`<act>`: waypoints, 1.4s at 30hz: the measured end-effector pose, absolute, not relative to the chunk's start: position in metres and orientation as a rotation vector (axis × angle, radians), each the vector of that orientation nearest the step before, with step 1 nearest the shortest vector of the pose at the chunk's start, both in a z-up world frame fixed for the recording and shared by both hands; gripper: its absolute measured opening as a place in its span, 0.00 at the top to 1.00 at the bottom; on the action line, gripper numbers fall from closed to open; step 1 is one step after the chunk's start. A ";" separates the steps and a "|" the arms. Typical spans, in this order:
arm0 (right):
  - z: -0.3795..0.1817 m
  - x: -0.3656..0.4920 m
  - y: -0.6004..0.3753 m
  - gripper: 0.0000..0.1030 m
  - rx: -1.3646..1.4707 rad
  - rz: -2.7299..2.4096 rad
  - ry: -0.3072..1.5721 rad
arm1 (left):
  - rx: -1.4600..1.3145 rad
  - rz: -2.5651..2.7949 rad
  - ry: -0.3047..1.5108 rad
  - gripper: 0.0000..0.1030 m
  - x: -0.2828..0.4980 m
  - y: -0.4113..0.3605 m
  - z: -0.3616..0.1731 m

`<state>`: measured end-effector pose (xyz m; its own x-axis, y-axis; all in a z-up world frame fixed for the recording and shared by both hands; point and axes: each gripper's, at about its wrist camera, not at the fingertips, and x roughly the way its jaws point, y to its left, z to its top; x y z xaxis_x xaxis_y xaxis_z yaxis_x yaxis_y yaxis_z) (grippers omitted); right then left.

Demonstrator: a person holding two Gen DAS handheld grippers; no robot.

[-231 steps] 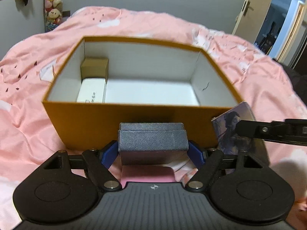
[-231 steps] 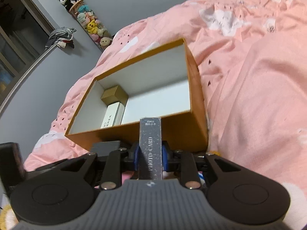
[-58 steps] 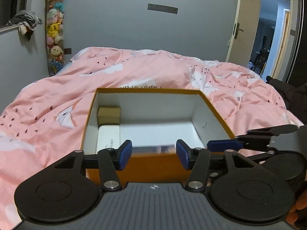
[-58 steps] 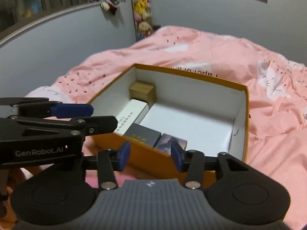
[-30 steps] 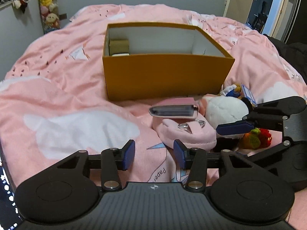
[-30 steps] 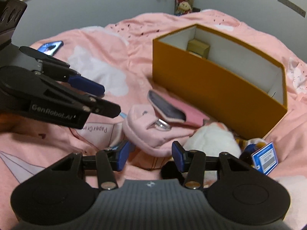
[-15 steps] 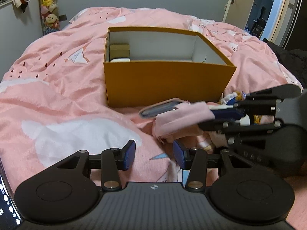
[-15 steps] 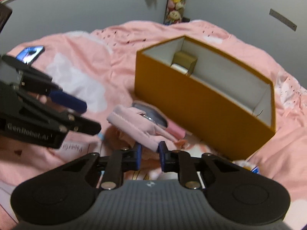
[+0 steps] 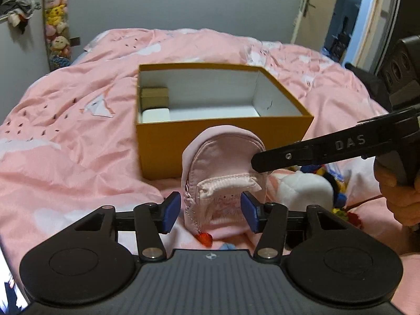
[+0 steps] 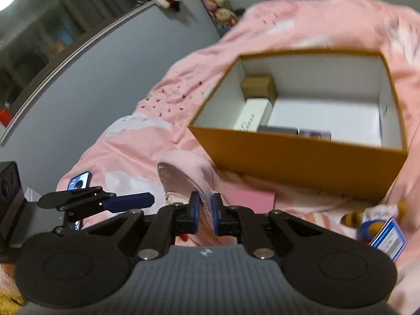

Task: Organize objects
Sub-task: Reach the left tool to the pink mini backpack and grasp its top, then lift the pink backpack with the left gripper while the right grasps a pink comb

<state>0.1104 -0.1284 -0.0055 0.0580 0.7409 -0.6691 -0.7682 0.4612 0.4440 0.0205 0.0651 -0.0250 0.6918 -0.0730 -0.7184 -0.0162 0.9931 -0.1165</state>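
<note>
A small pink backpack-shaped pouch [image 9: 223, 165] with a red charm hangs upright above the bed, and my right gripper [image 10: 206, 212] is shut on its fabric. A right finger [image 9: 315, 151] reaches in from the right and pinches the pouch's upper side. My left gripper [image 9: 210, 211] sits just below, its jaws opening. The pouch's lower half [image 9: 223, 210] hangs between the blue pads, and I see no pad pressing on it. Behind stands the open orange box [image 9: 223, 141], which holds a brown box [image 10: 258, 85], a white box [image 10: 252, 116] and two dark boxes along its near wall.
A white plush toy [image 9: 302, 189] and small colourful toys lie to the right of the pouch. On the pink duvet there is a pink flat item [image 10: 249, 198], a blue tag [image 10: 388, 239] and a phone [image 10: 78, 183]. A person's hand [image 9: 401, 199] holds the right gripper.
The right gripper shut on the pouch, lifted it off the bed and rolled, so it now hangs upright in front of the left gripper. The left jaws have widened.
</note>
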 end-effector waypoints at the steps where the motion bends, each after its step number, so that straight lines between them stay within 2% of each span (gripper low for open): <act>1: -0.009 0.112 -0.127 0.91 -0.038 1.116 0.991 | -0.123 -0.020 0.826 0.40 0.028 0.067 -0.030; 11: -0.042 0.132 -0.122 0.90 -0.035 1.023 0.987 | -0.259 -0.037 0.905 0.40 0.075 0.082 -0.060; 13: -0.050 0.138 -0.120 0.90 -0.029 1.010 1.001 | -0.293 -0.049 0.919 0.47 0.081 0.084 -0.067; 14: -0.053 0.140 -0.120 0.90 -0.027 1.005 1.008 | -0.303 -0.050 0.924 0.48 0.082 0.084 -0.070; 16: -0.057 0.143 -0.119 0.89 -0.021 1.002 1.018 | -0.312 -0.034 0.927 0.62 0.083 0.084 -0.073; 19: -0.057 0.144 -0.120 0.86 -0.016 1.002 1.022 | -0.327 0.001 0.922 0.75 0.079 0.088 -0.073; 22: -0.047 0.140 -0.125 0.85 -0.030 1.034 0.988 | -0.367 0.044 0.903 0.78 0.066 0.096 -0.059; 25: -0.040 0.131 -0.122 0.77 -0.125 1.064 0.946 | -0.354 0.099 0.880 0.79 0.052 0.103 -0.042; 30: -0.041 0.102 -0.094 0.77 -0.408 1.187 0.874 | -0.348 0.145 0.863 0.79 0.039 0.116 -0.027; 42: -0.076 0.064 -0.041 0.58 -0.953 1.279 0.730 | -0.429 0.177 0.845 0.79 0.033 0.139 -0.036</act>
<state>0.0638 -0.0407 -0.0759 0.1667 0.4493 -0.8777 -0.9842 0.0223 -0.1755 0.0326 0.1393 -0.0365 0.6554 -0.0167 -0.7551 -0.3187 0.9003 -0.2966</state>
